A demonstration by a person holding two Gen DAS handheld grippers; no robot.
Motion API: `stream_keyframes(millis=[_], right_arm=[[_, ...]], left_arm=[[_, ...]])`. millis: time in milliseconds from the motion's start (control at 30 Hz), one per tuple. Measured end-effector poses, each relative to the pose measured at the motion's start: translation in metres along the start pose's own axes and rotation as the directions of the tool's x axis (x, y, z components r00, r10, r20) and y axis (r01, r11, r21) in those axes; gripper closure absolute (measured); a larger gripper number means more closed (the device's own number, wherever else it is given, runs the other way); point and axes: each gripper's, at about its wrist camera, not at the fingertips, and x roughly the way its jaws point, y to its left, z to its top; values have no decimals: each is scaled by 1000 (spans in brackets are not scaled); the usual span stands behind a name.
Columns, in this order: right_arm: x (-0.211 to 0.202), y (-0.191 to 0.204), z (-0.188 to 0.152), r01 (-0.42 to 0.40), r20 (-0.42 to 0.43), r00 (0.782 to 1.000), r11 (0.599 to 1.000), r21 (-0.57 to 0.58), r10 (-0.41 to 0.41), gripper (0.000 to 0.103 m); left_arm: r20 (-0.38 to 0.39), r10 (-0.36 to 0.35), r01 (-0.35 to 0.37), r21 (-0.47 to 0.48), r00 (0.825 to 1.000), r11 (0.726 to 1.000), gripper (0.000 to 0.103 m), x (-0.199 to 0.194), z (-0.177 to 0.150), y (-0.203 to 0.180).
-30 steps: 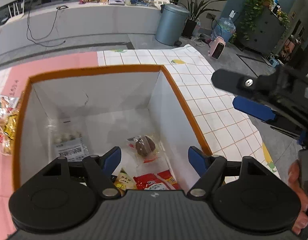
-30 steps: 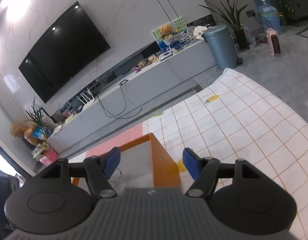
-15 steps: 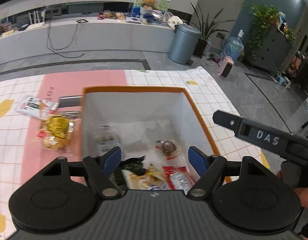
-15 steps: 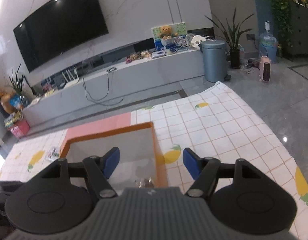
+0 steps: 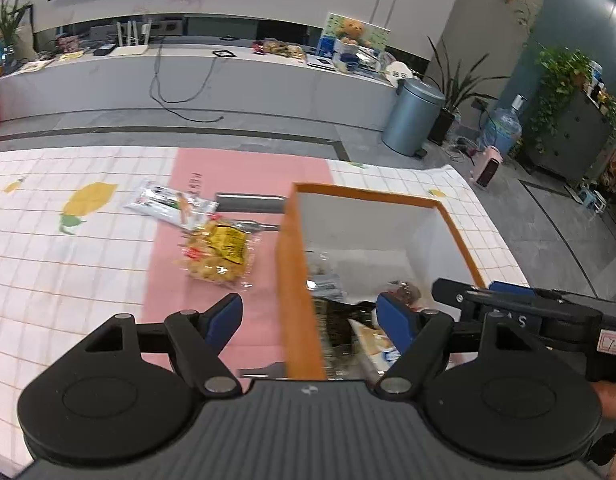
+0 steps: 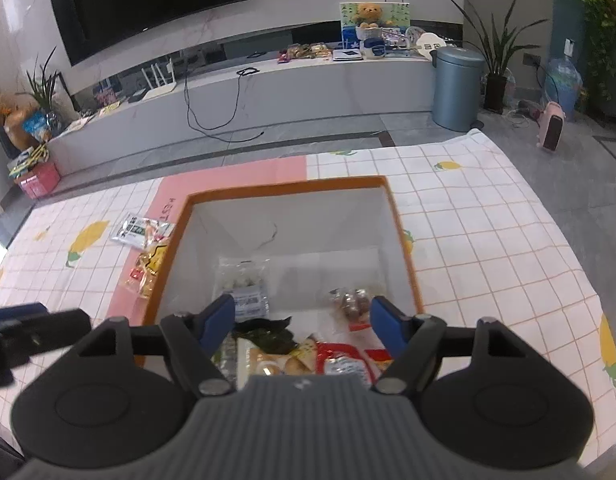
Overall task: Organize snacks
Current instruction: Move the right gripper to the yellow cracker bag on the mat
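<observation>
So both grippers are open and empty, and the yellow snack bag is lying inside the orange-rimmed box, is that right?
Not quite. The yellow snack bag lies outside the orange-rimmed box, on the pink strip of the cloth beside its wall, as the left wrist view shows. The left gripper and right gripper are indeed open and empty.

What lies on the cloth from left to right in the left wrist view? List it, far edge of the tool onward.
Yellow lemon print → white snack packet → yellow snack bag → orange-rimmed box → right tool, reaching in at the box's right side.
</observation>
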Motion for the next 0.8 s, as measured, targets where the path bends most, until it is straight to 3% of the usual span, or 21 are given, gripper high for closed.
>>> stream_keyframes(millis=[267,400,667,800], right_arm=[[-2,42,0,-38,-36,999,997,-64,36,19],[-2,55,5,-127,-25,992,991,-33,126,18],[23,106,27,-162,-9,987,986,-40,162,18],[53,130,40,-201,-75,977,979,-16,199,18]], left_arm=[[3,34,-34,-14,999,999,14,-19,12,50],[1,39,-39,-36,999,999,14,-19,23,81],[-37,39,-43,-107,999,993,14,7,44,140],[-71,41,-50,-124,997,991,14,25,54,164]])
